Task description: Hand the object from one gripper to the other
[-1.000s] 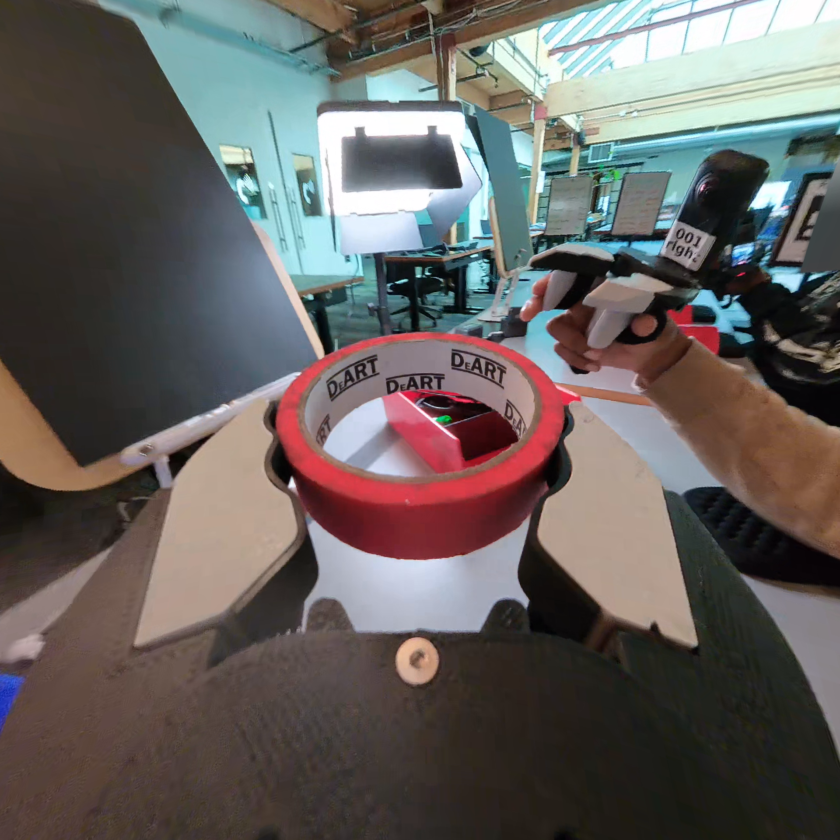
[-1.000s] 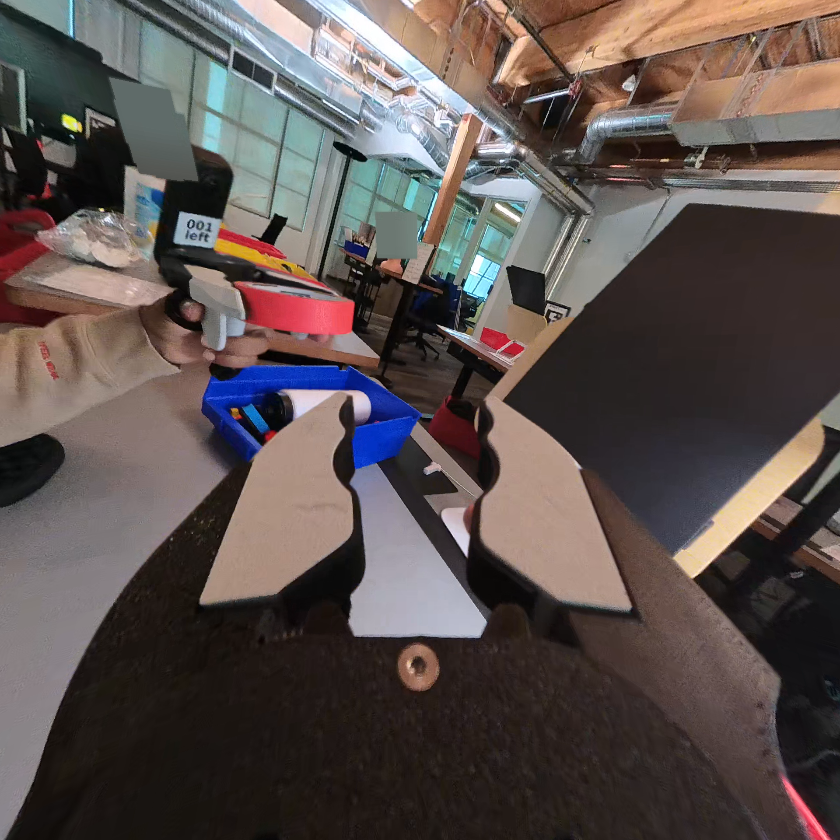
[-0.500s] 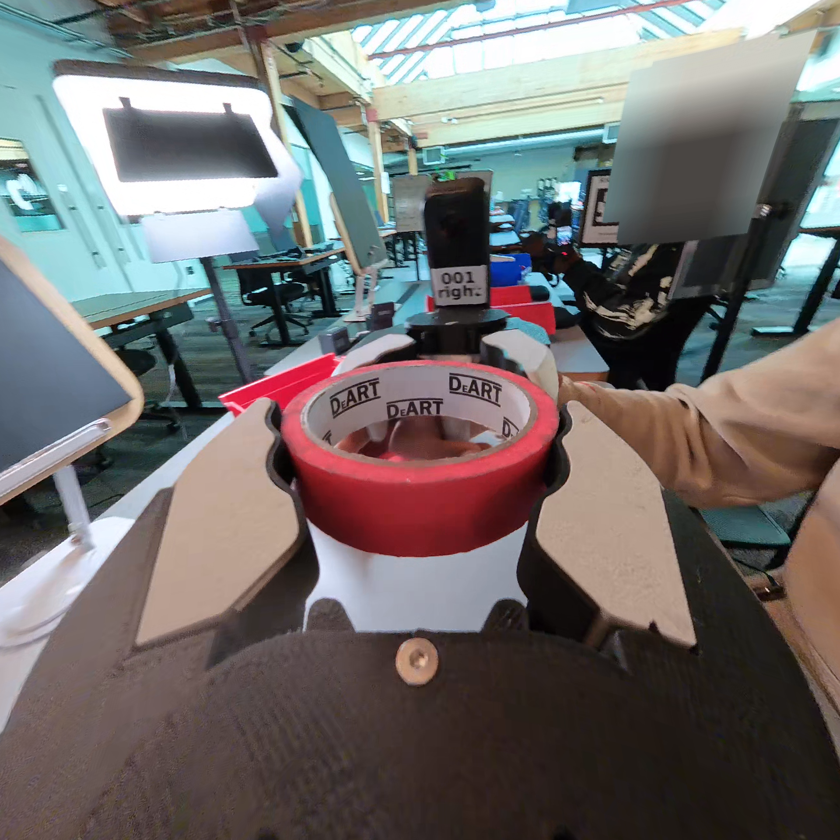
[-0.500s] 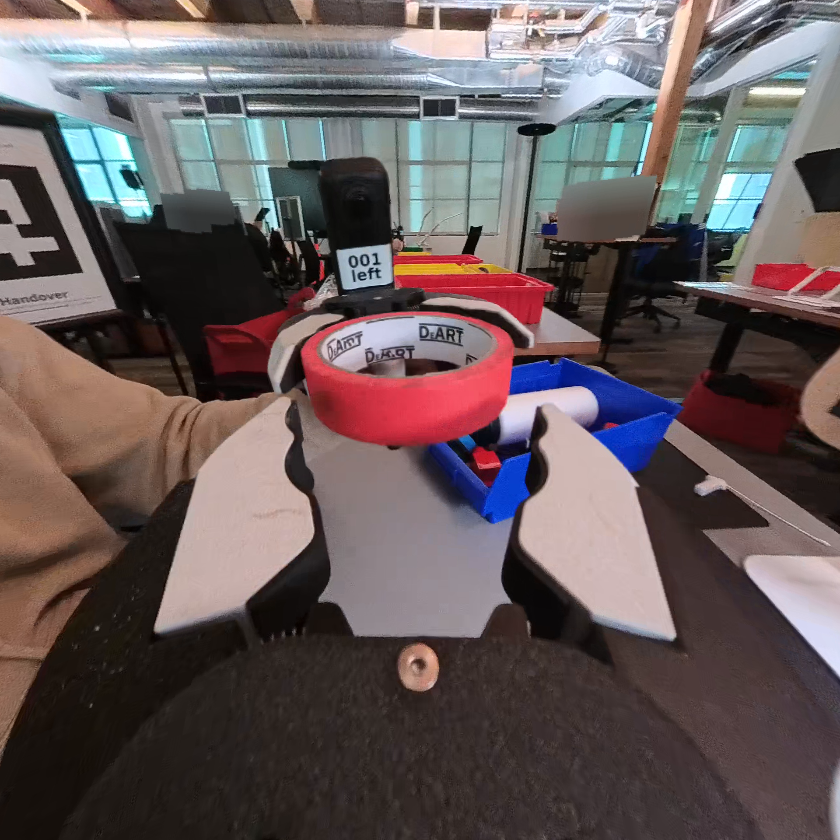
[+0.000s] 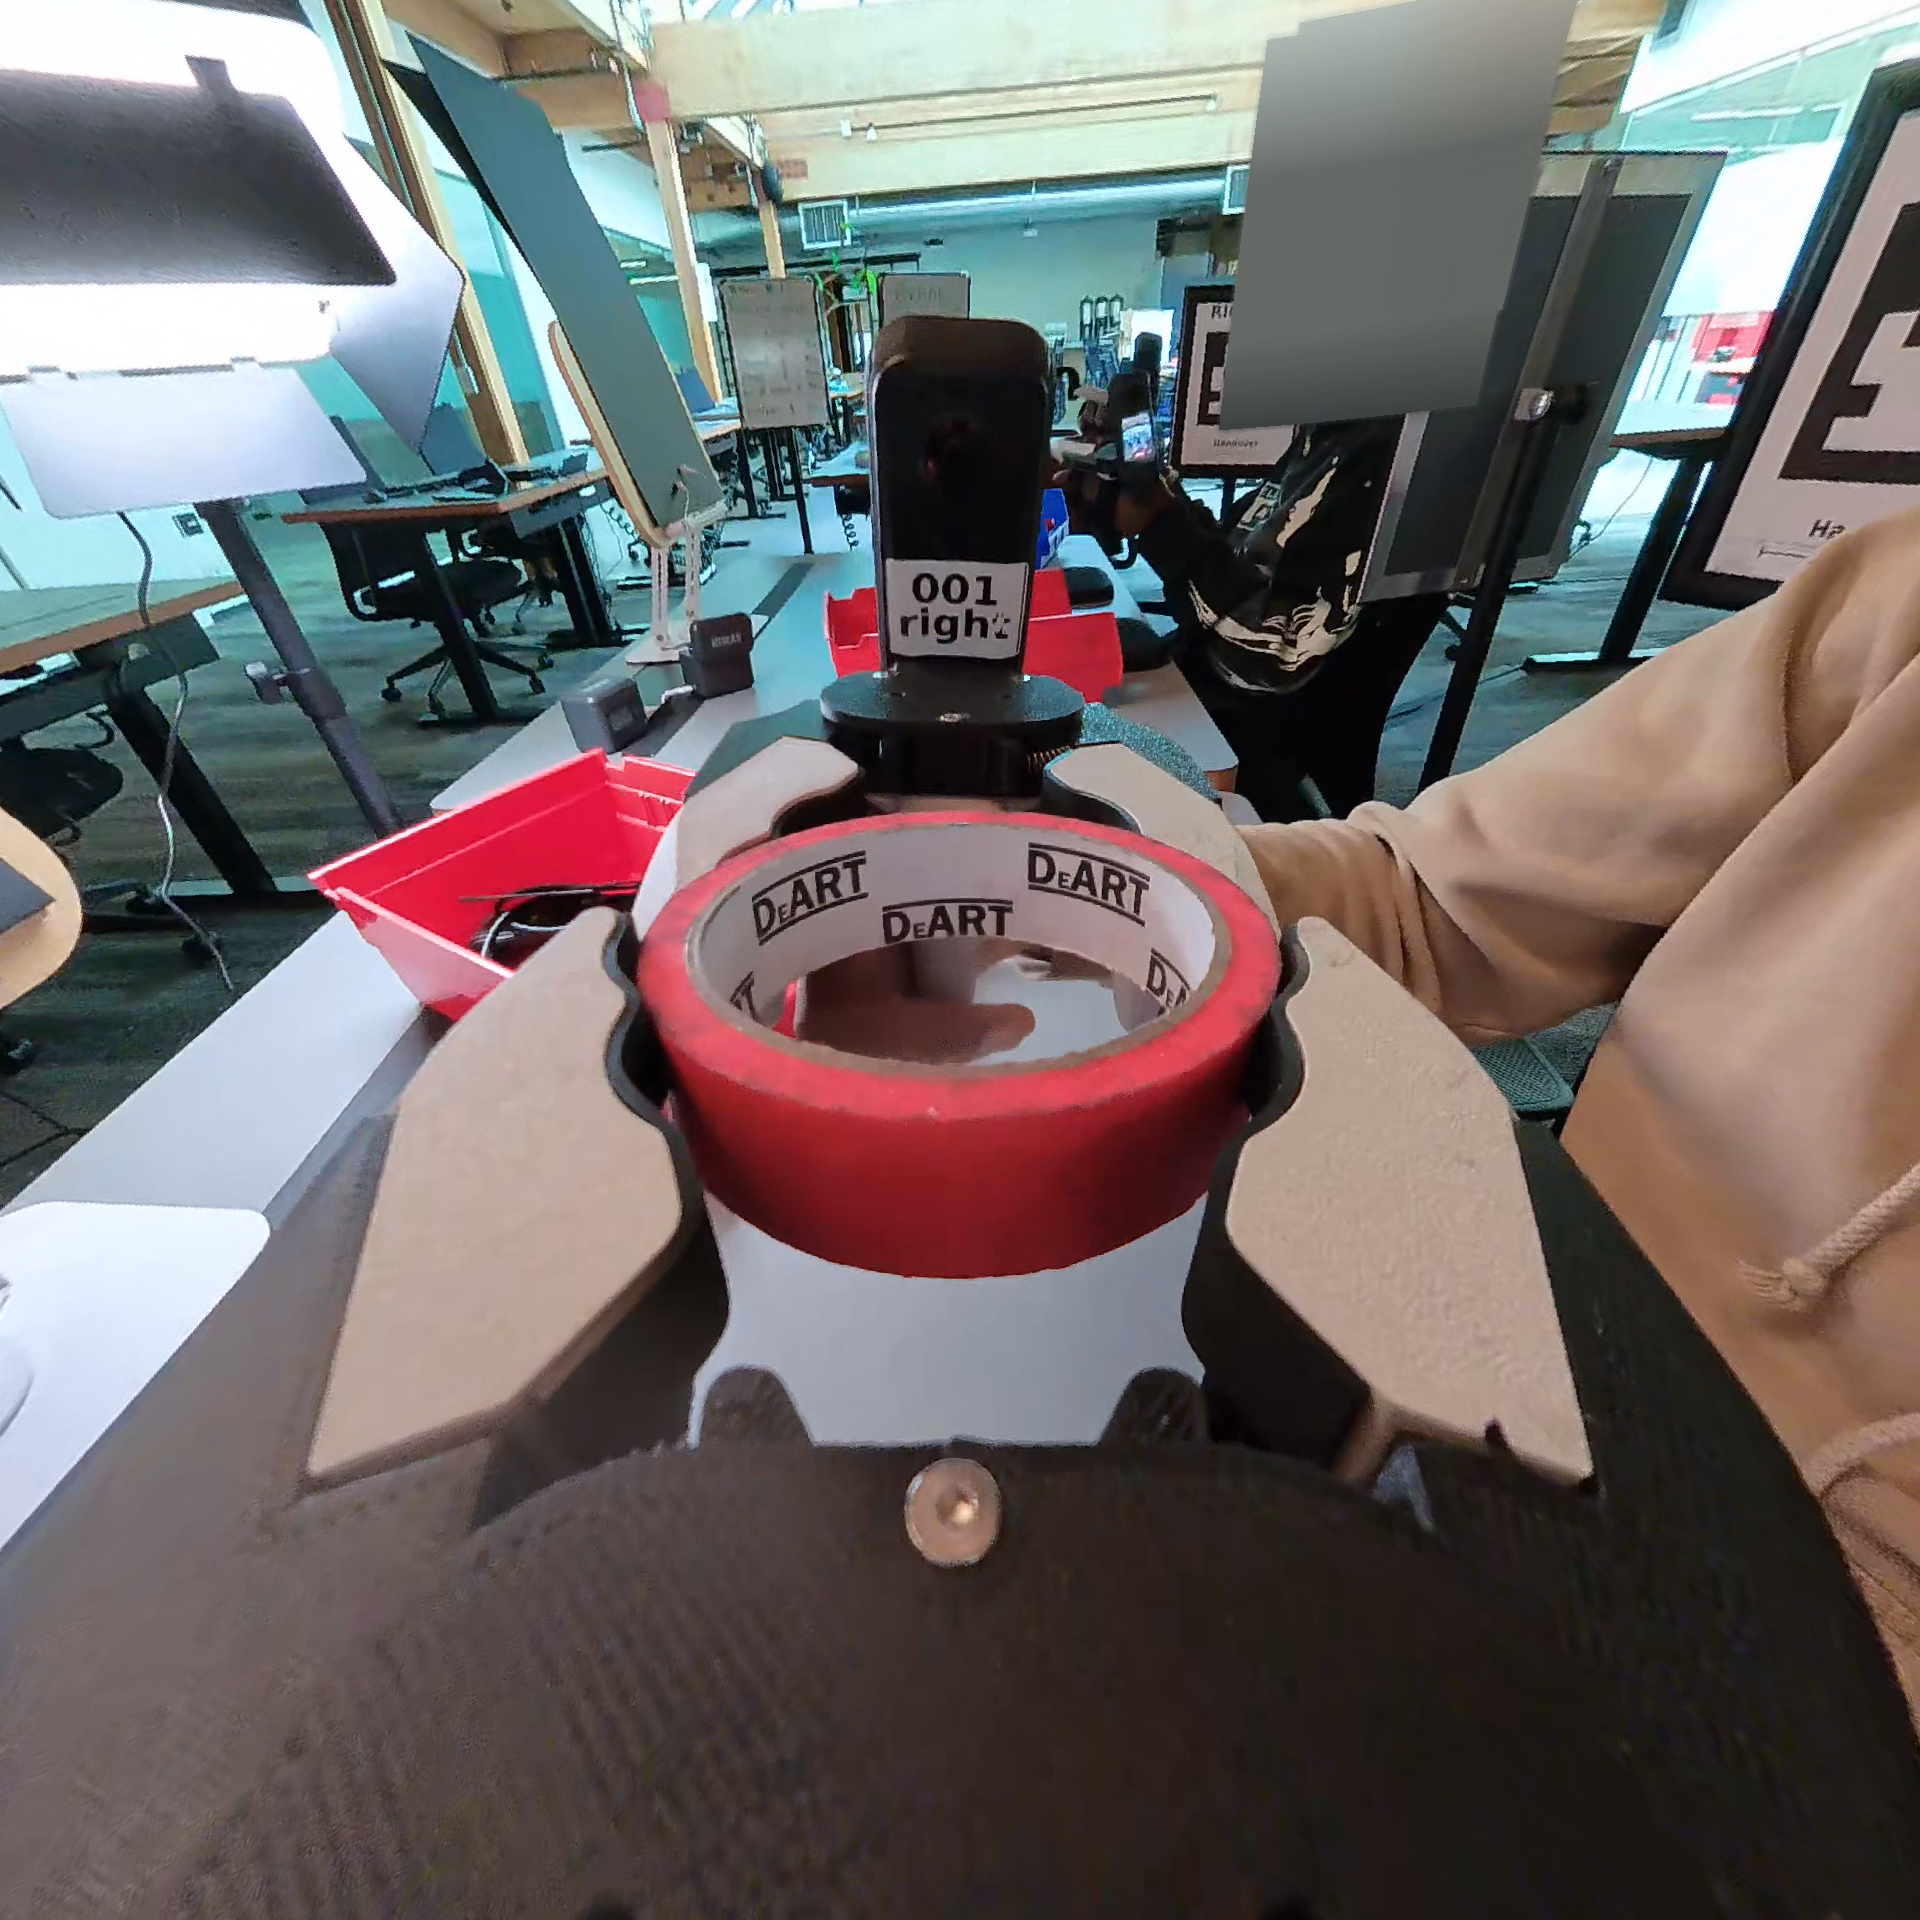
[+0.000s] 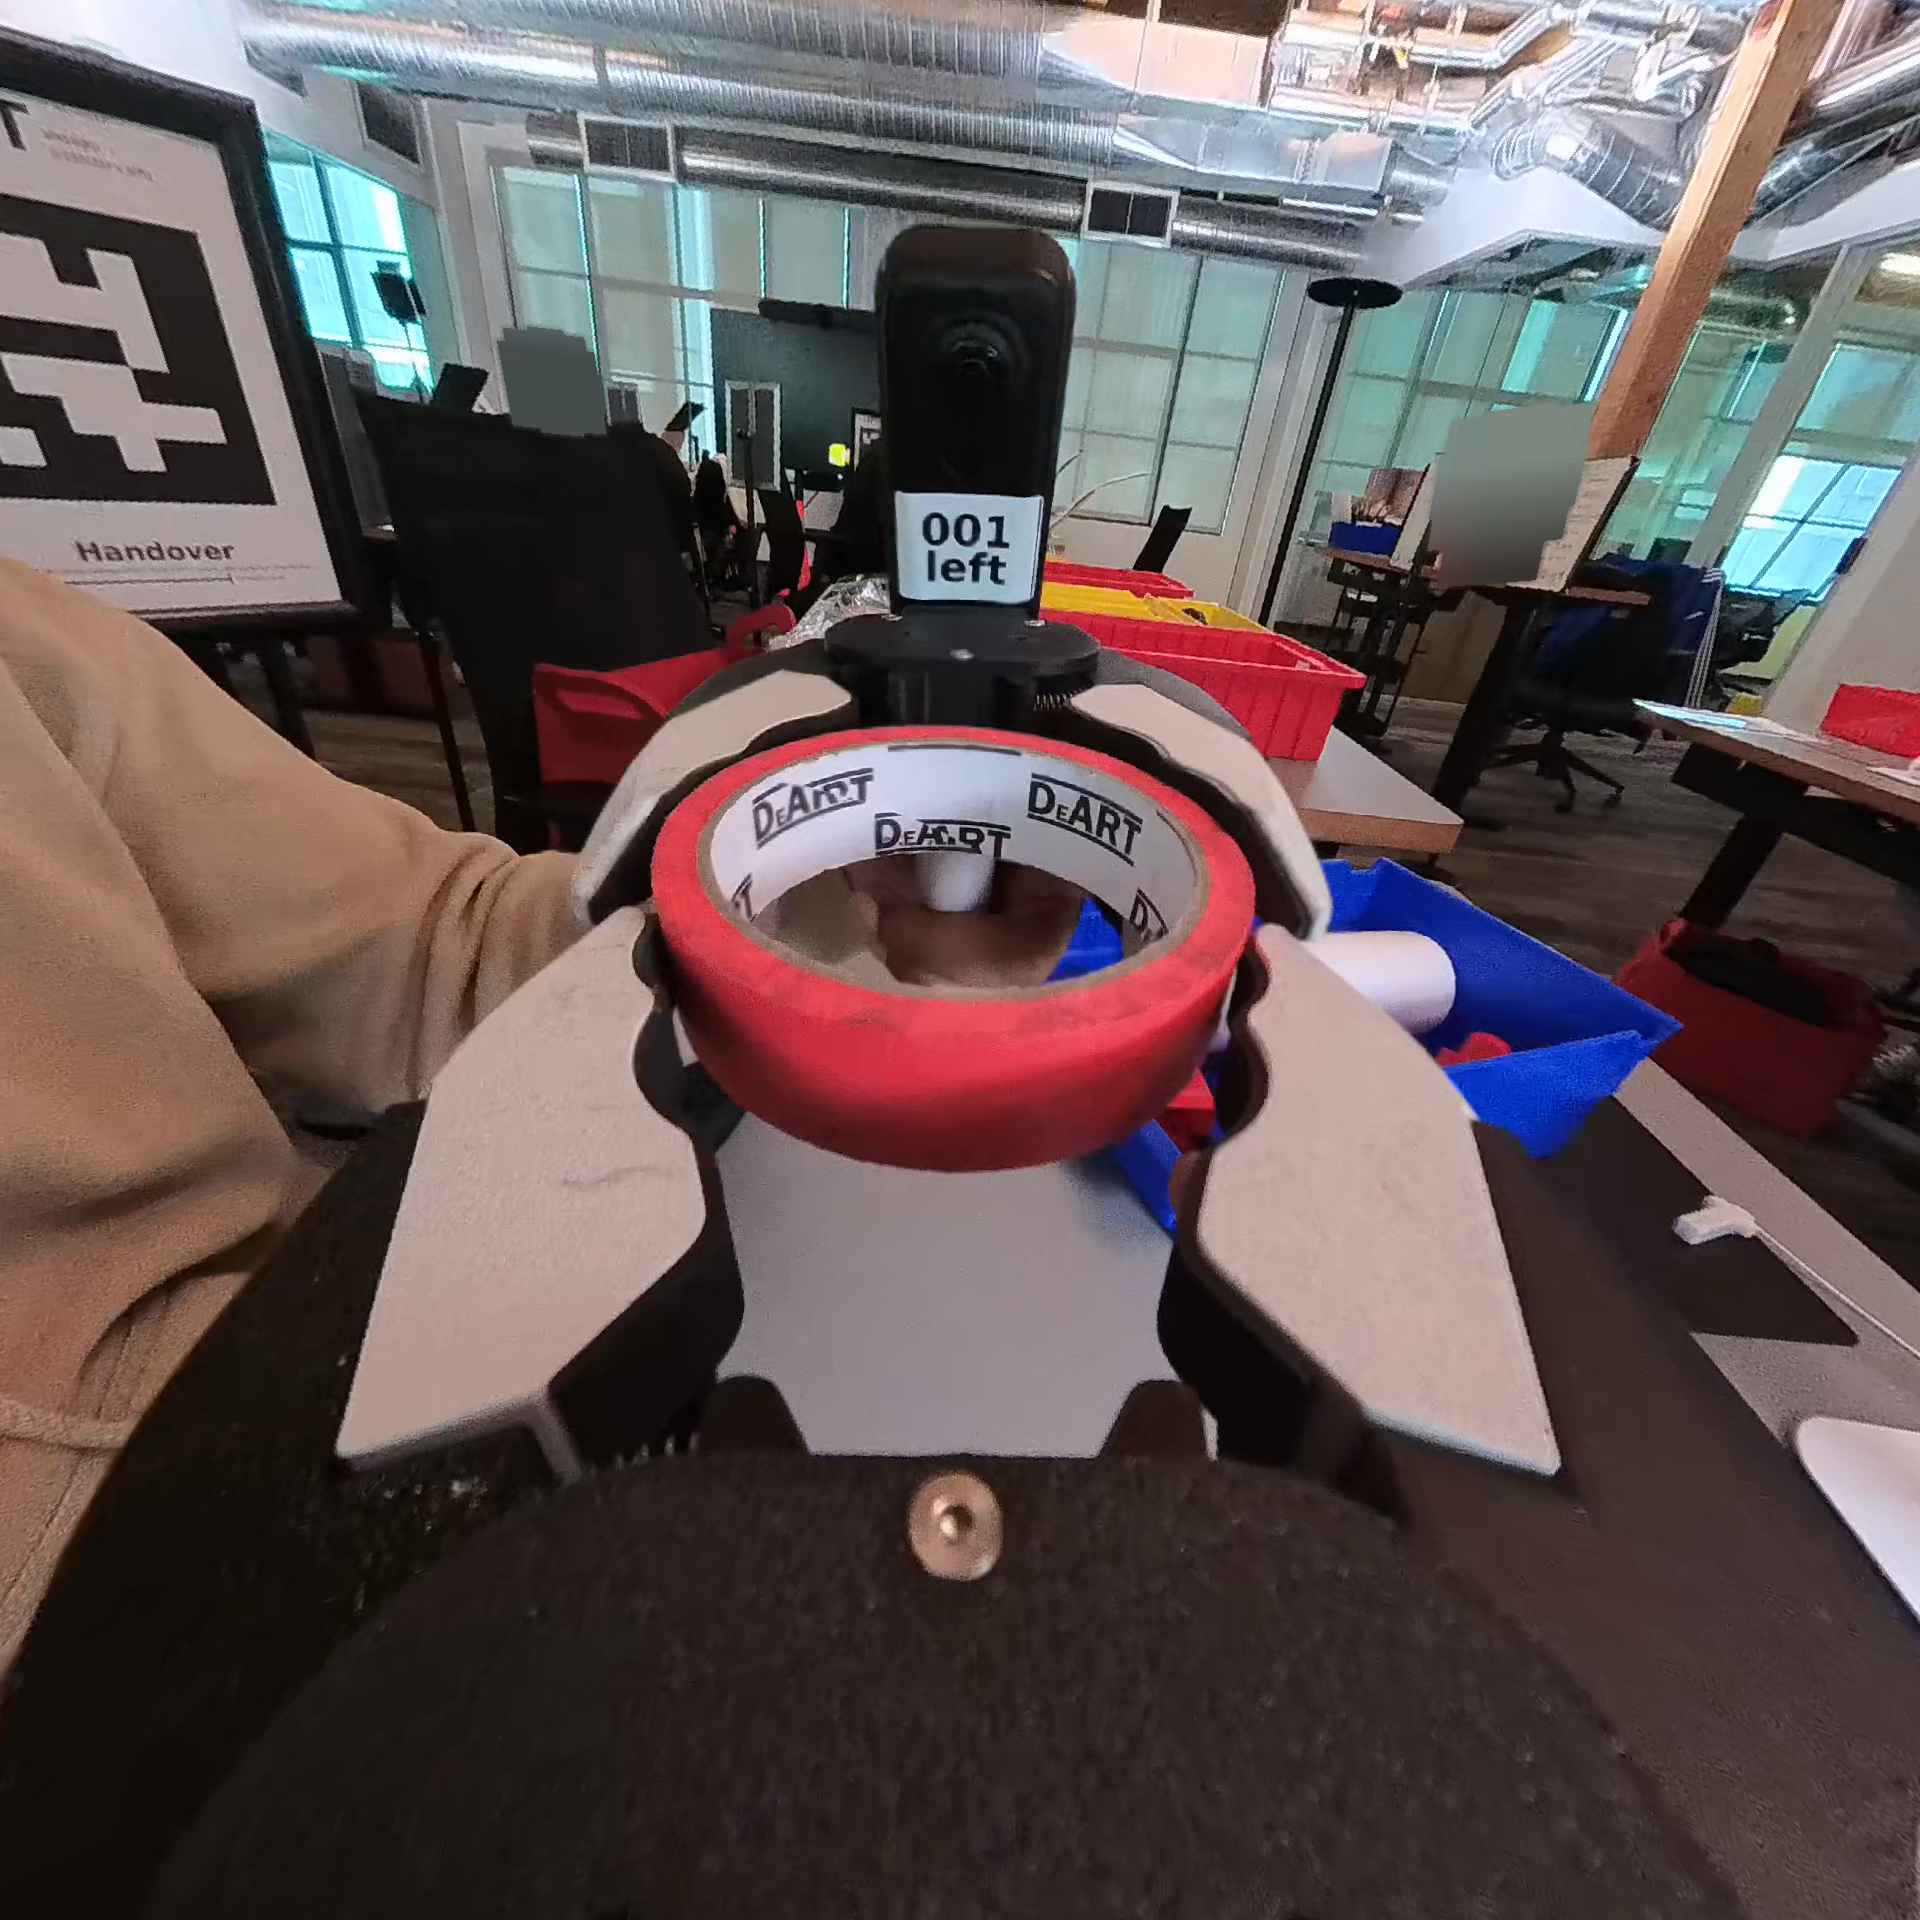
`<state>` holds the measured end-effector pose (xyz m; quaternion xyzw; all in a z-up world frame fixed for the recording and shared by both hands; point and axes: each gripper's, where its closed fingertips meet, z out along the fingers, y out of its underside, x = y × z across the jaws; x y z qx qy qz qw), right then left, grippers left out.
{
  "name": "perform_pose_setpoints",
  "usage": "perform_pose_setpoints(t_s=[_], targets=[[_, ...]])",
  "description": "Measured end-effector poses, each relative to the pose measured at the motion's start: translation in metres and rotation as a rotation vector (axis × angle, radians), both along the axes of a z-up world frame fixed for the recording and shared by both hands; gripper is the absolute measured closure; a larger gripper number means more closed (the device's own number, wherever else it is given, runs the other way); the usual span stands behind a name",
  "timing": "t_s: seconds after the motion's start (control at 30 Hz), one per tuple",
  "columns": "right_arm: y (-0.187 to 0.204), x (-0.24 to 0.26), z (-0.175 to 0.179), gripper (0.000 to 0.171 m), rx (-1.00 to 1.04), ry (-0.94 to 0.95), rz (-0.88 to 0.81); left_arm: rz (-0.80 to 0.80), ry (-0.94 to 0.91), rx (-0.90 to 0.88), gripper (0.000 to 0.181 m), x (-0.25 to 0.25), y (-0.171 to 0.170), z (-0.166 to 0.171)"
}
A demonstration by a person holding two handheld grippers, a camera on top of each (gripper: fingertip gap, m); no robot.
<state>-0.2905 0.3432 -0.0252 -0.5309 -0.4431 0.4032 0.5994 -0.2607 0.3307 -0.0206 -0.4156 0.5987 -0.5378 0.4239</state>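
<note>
— While the two grippers face each other nose to nose, where is the roll?

— Dead centre in both views. I see the red tape roll (image 5: 956,1049) lying flat, hole upward, clamped across its outer wall by the left gripper (image 5: 958,1029), whose two fingers press its left and right sides. In the right wrist view the same roll (image 6: 951,971) sits between the tips of the right gripper (image 6: 951,997).

— Has the right one taken it?

— I judge not quite. Its left finger looks to touch the roll; at the right finger I cannot tell whether a sliver of gap remains. So it stands wide, about the roll's width, around the roll rather than firmly on it. Lower right of that view, a blue bin (image 6: 1538,1049) sits on the table below; at middle left of the left wrist view, a red bin (image 5: 499,883).

— So which step is this?

— The handover itself, midway by my reckoning. Next I would need the right fingers squeezed until the roll is firmly held, and only then the left ones let go and backed straight off.
</note>
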Motion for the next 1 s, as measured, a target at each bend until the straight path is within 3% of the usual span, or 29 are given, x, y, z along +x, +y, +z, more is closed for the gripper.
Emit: perform_pose_setpoints(t_s=[0.4,0.5,0.67,0.83,1.0], targets=[[-0.003,-0.004,0.005,0.070,0.012,0.031,-0.012,-0.025,-0.036,0.002,0.069,-0.003,-0.004,0.005],[-0.004,0.002,0.008,0.070,0.034,0.008,-0.012,-0.008,-0.071,0.039,0.078,-0.003,-0.002,0.011],[0.004,0.061,0.027,0.070,0.017,0.057,-0.072,0.051,-0.144,0.028,0.087,-0.027,0.018,0.028],[0.007,0.131,0.055,0.070,-0.011,0.227,-0.150,0.111,-0.166,0.048,0.095,-0.039,0.032,0.033],[0.010,0.138,0.061,0.070,-0.017,0.246,-0.197,0.098,-0.152,0.034,0.101,-0.027,0.031,0.023]])
